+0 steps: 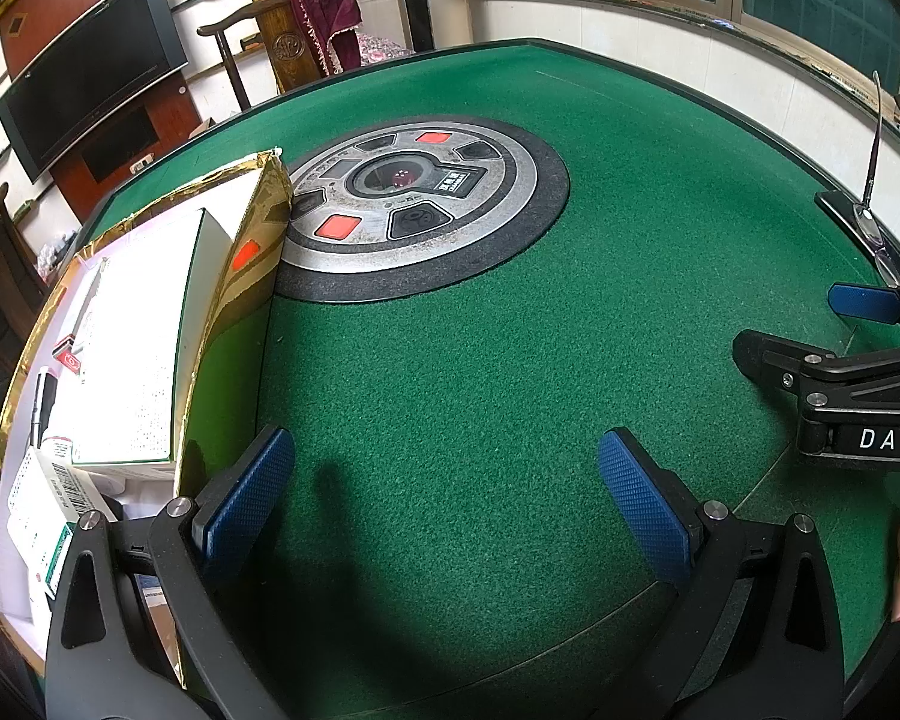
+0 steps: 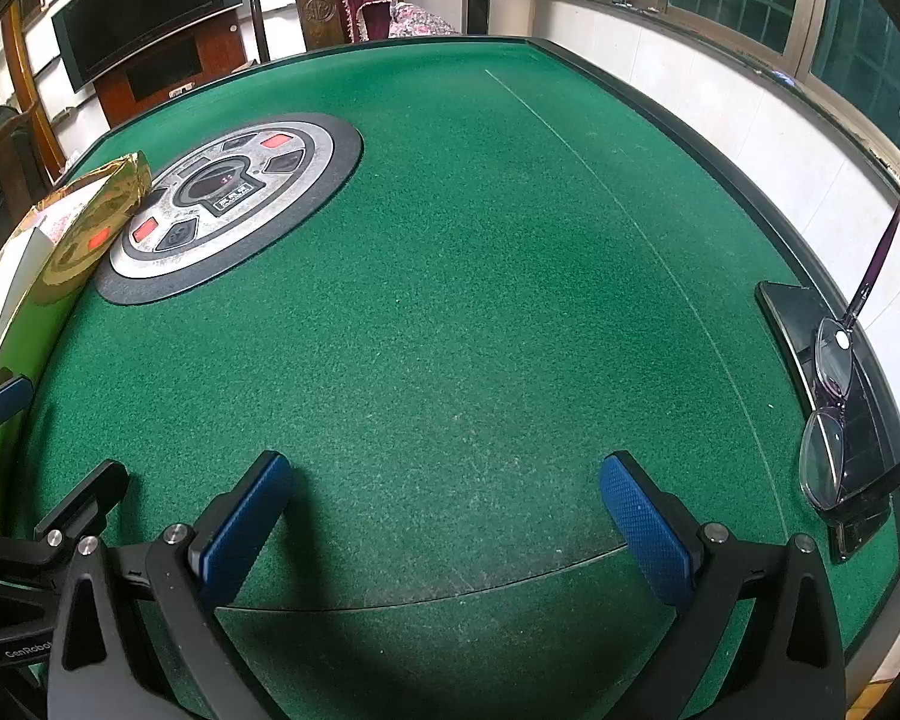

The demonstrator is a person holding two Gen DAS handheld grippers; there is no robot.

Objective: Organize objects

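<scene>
Two items remain loose: spectacles (image 2: 834, 420) lying on a phone (image 2: 822, 360) at the surface's right edge. Both claws, left claw (image 1: 444, 498) and right claw (image 2: 450, 522), gape empty. You should pinch the spectacle frame, not the lens.

So the surface (image 2: 480, 300) is green felt with a dark rim and a round silver control panel (image 2: 228, 198) set into the middle. A gold-lined open box (image 1: 222, 300) sits touching the panel's left side, and a black phone (image 2: 810, 336) with purple glasses (image 2: 834, 408) on it lies by the right edge.
</scene>
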